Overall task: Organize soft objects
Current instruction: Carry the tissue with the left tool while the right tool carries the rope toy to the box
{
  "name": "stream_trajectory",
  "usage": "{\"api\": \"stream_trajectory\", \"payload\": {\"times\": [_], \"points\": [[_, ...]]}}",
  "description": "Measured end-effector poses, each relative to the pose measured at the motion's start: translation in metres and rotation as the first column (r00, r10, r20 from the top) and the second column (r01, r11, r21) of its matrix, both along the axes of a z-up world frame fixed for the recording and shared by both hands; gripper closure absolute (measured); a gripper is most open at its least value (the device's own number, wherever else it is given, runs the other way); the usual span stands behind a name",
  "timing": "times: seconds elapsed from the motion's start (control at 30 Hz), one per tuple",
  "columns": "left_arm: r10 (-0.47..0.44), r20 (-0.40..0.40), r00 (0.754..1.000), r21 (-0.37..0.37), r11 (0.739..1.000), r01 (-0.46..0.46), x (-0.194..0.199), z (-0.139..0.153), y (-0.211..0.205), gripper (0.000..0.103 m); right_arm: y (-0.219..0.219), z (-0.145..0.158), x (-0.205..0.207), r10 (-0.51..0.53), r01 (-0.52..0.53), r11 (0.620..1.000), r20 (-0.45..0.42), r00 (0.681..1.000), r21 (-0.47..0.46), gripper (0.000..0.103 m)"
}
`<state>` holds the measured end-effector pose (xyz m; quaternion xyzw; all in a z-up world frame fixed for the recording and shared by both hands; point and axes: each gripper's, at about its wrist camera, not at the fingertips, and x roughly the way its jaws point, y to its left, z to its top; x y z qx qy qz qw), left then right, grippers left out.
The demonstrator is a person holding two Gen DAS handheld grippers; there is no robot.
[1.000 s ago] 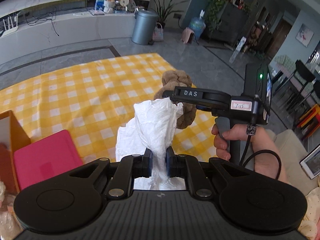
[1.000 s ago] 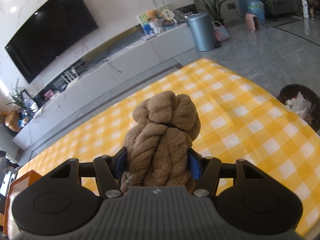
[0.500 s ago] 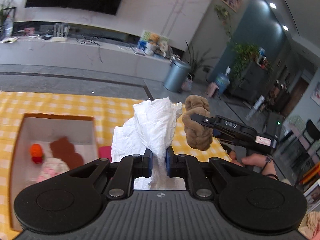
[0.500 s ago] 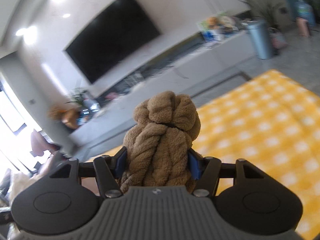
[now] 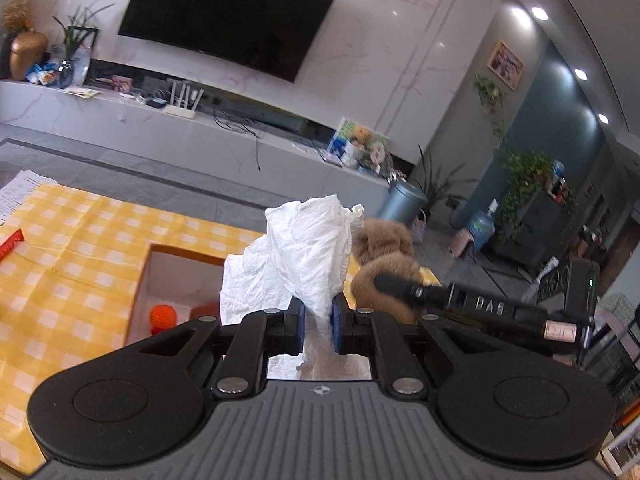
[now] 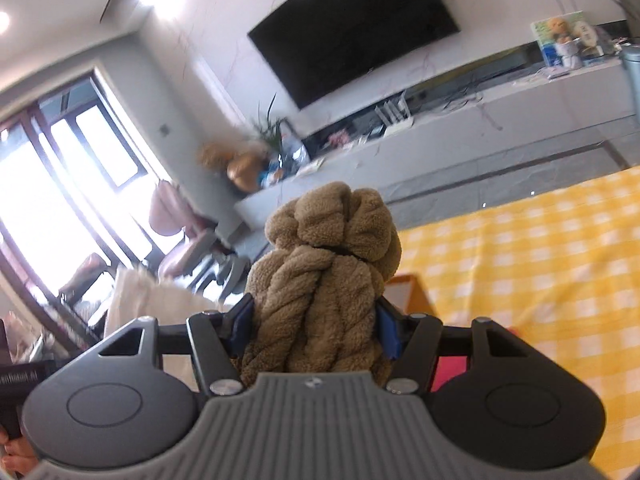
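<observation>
My left gripper (image 5: 317, 326) is shut on a crumpled white cloth (image 5: 304, 252) and holds it up above the table. My right gripper (image 6: 316, 324) is shut on a brown twisted plush towel (image 6: 324, 280). In the left wrist view the brown plush (image 5: 384, 256) and the right gripper's body (image 5: 480, 304) show just right of the white cloth. An open cardboard box (image 5: 168, 272) lies below and left of the cloth, with an orange knitted toy (image 5: 163, 316) inside. In the right wrist view the white cloth (image 6: 136, 300) shows at the left, blurred.
The table wears a yellow checked cloth (image 5: 80, 264), also seen in the right wrist view (image 6: 540, 264). A red object (image 5: 12, 242) and papers (image 5: 20, 192) lie at its far left. A pink item (image 6: 448, 368) sits under my right gripper. A TV wall and a long counter lie beyond.
Both grippers have swung left and tilted upward with their loads still held. The open box with the orange toy has come into view under the left gripper.
</observation>
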<state>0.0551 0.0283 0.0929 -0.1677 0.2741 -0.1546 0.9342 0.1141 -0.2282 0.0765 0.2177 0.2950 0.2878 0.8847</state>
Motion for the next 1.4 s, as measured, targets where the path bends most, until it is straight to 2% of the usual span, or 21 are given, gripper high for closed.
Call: {"api": "stream_trajectory", "payload": {"times": [0.1,0.17,0.27,0.4,0.5,0.7,0.77,0.8,0.83,0.9,1.0,1.2,1.33,1.4], "points": [[0.023,0.009,1.000,-0.046,0.999,-0.022,0.008,-0.004,0.009,0.088,0.023,-0.010,0.004,0.049,-0.049,0.999,-0.030,0.998,-0.016,0.042],[0.043,0.030,0.999,-0.025,0.999,-0.042,0.010,-0.007,0.011,0.088,0.037,-0.017,0.008,0.066,-0.069,0.997,-0.065,0.996,-0.036,0.042],[0.069,0.037,0.997,-0.019,0.997,-0.068,0.005,-0.017,0.024,0.088,0.064,-0.023,0.021,0.027,-0.041,0.984,-0.080,0.996,-0.173,0.042],[0.053,0.008,0.999,-0.016,0.998,-0.053,0.002,-0.030,0.035,0.088,0.101,-0.036,0.044,0.014,-0.052,0.938,-0.114,0.993,-0.342,0.042],[0.063,0.003,0.998,-0.040,0.997,-0.063,-0.002,-0.032,0.049,0.088,0.124,-0.052,0.054,0.050,-0.104,0.903,-0.139,0.989,-0.417,0.042],[0.089,-0.024,0.996,-0.070,0.993,-0.091,-0.005,-0.041,0.073,0.088,0.151,-0.091,0.087,-0.015,-0.116,0.833,-0.232,0.972,-0.541,0.042],[0.095,-0.035,0.995,-0.089,0.991,-0.098,-0.005,-0.042,0.078,0.088,0.156,-0.105,0.094,-0.057,-0.104,0.796,-0.244,0.968,-0.596,0.042],[0.096,-0.038,0.995,-0.098,0.990,-0.099,-0.005,-0.043,0.081,0.088,0.163,-0.107,0.094,-0.057,-0.098,0.774,-0.223,0.973,-0.626,0.041],[0.097,-0.040,0.995,-0.106,0.989,-0.100,-0.004,-0.043,0.083,0.088,0.167,-0.108,0.095,-0.056,-0.097,0.757,-0.213,0.976,-0.646,0.041],[0.091,-0.042,0.995,-0.112,0.989,-0.095,-0.003,-0.043,0.084,0.088,0.172,-0.108,0.100,-0.077,-0.090,0.756,-0.226,0.971,-0.649,0.040],[0.081,-0.045,0.996,-0.117,0.989,-0.086,-0.002,-0.044,0.083,0.088,0.184,-0.107,0.107,-0.093,-0.089,0.727,-0.226,0.970,-0.680,0.040],[0.083,-0.039,0.996,-0.128,0.988,-0.087,-0.004,-0.043,0.084,0.088,0.200,-0.103,0.098,-0.074,-0.105,0.782,-0.258,0.963,-0.614,0.040],[0.089,-0.037,0.995,-0.113,0.989,-0.093,-0.004,-0.043,0.082,0.088,0.199,-0.108,0.095,-0.097,-0.058,0.866,-0.280,0.955,-0.497,0.039],[0.091,-0.042,0.995,-0.108,0.990,-0.095,-0.004,-0.043,0.081,0.088,0.195,-0.110,0.095,-0.103,-0.044,0.876,-0.277,0.955,-0.480,0.039]]}}
